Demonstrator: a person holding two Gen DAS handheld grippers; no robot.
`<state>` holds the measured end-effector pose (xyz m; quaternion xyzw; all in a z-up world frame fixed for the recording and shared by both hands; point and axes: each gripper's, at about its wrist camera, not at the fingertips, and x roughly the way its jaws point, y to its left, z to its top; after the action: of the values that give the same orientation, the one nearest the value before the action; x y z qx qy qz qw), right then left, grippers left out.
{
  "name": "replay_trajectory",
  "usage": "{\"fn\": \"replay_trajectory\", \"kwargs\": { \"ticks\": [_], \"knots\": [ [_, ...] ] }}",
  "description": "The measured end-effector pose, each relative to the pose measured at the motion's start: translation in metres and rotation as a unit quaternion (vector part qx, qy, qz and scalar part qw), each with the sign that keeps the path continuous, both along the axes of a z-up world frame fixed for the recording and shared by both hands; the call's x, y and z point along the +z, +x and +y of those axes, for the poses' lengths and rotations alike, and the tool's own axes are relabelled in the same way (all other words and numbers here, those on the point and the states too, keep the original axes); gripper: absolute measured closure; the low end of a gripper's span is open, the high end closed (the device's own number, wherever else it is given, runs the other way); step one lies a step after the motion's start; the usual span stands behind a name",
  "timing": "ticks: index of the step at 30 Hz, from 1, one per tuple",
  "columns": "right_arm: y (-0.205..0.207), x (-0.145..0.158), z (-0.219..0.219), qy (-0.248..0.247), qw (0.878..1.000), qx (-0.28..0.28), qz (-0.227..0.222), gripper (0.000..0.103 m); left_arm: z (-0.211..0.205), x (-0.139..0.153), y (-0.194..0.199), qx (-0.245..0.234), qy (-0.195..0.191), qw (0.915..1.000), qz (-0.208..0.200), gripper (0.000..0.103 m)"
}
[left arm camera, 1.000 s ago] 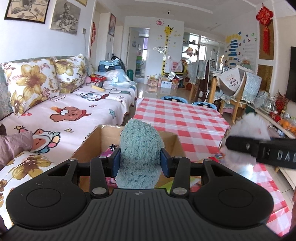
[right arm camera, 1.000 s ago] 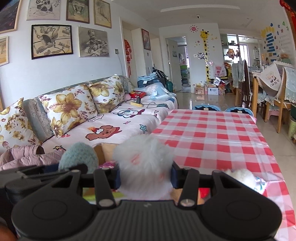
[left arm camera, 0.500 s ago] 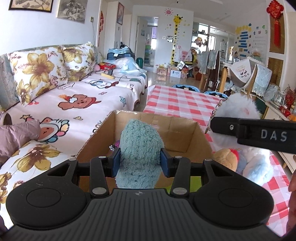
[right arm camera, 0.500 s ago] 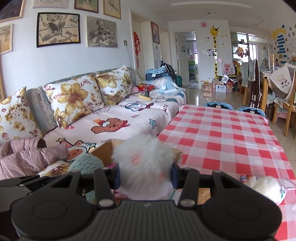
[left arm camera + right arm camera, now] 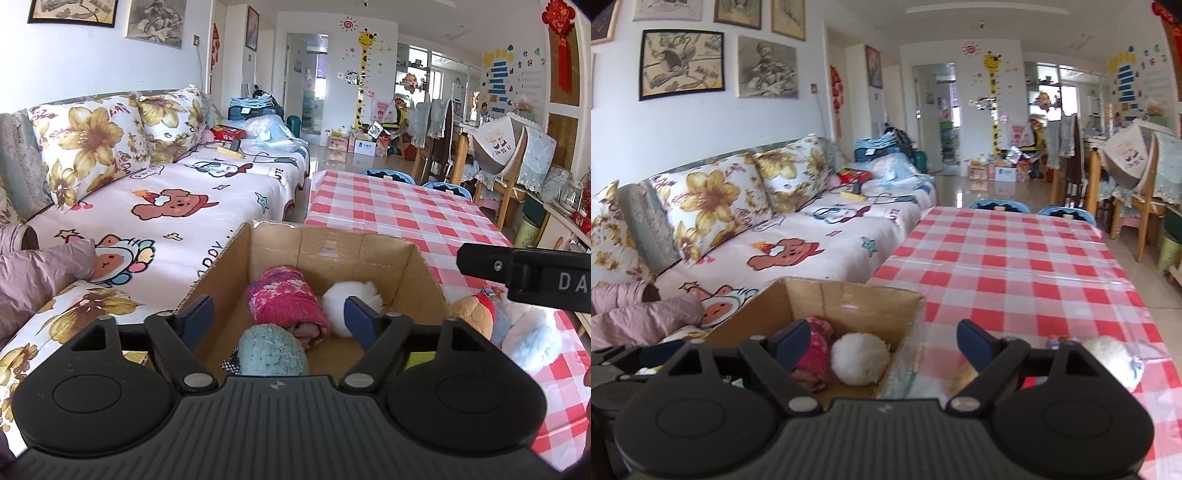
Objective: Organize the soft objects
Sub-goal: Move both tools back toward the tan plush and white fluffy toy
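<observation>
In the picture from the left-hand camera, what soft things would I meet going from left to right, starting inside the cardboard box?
Teal fluffy toy → pink knitted hat → white pompom, all inside the cardboard box; then, outside it on the checked tablecloth, the tan plush toy → white furry toy.

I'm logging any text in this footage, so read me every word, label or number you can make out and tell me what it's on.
"DA", cut off by the frame edge: right gripper.
"UTE" and "PPY", partly hidden: sofa cover.
Red box, wall charts, cartons: print too small or blurred.
</observation>
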<state>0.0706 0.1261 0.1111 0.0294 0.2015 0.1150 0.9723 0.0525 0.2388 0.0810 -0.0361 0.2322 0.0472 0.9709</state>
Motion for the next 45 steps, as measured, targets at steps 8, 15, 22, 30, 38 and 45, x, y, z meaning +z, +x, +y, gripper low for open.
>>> {"fn": "replay_trajectory", "kwargs": {
  "ticks": [8,15,22,30,38,45],
  "knots": [
    [-0.007,-0.003,-0.013,-0.014,0.999,-0.033,-0.010,0.010,-0.007,-0.002,0.006,-0.003,0.024,0.9997,0.001,0.000],
    [-0.008,-0.009,-0.025,-0.020,0.998,-0.058,-0.002,0.002,-0.014,-0.003,0.007,-0.008,0.044,0.9990,-0.004,0.000],
    [-0.013,-0.014,-0.035,-0.026,0.997,-0.070,0.004,0.001,-0.016,-0.004,0.009,-0.017,0.048,0.9987,-0.009,0.000],
    [-0.015,-0.017,-0.048,-0.029,0.996,-0.085,0.003,0.001,-0.015,-0.006,0.015,-0.032,0.051,0.9981,-0.007,0.000],
    [-0.018,-0.024,-0.063,-0.029,0.995,-0.098,0.010,0.001,-0.016,-0.006,0.015,-0.046,0.057,0.9973,-0.008,0.000],
    [-0.022,-0.024,-0.073,-0.024,0.994,-0.105,0.010,0.001,-0.017,-0.008,0.016,-0.054,0.060,0.9967,-0.007,0.000]
  ]
}}
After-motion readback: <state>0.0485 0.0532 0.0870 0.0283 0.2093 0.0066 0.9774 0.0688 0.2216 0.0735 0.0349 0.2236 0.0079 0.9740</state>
